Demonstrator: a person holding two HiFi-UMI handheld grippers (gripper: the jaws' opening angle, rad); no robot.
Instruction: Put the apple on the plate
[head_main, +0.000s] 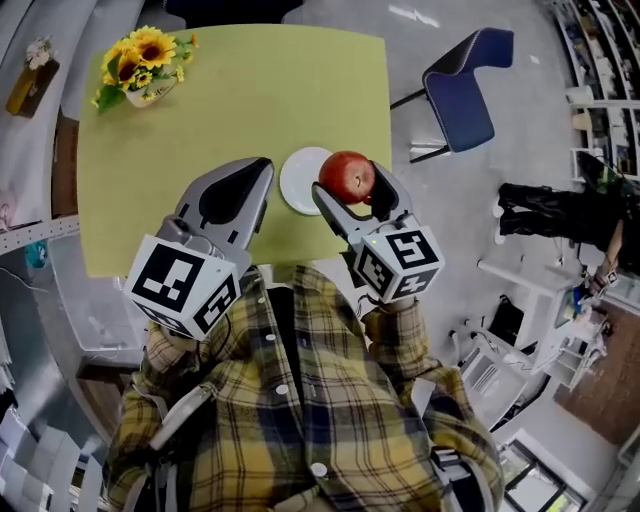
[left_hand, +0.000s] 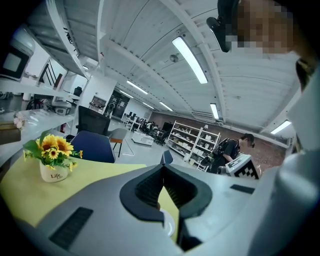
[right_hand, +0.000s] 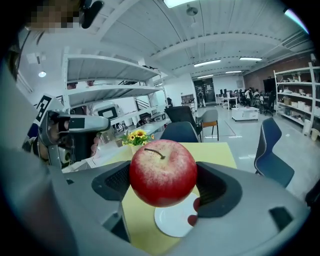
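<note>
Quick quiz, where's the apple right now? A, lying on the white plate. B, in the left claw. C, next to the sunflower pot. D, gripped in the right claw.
D: the right claw is shut on the apple, holding it in the air, clear of the white plate.

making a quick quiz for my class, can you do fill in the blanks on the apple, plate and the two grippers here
The right gripper is shut on a ____ apple.
The plate on the table is ____ in colour.
Between its shut jaws the left gripper holds ____.
The chair beside the table is ____.
Missing words: red; white; nothing; blue.
</note>
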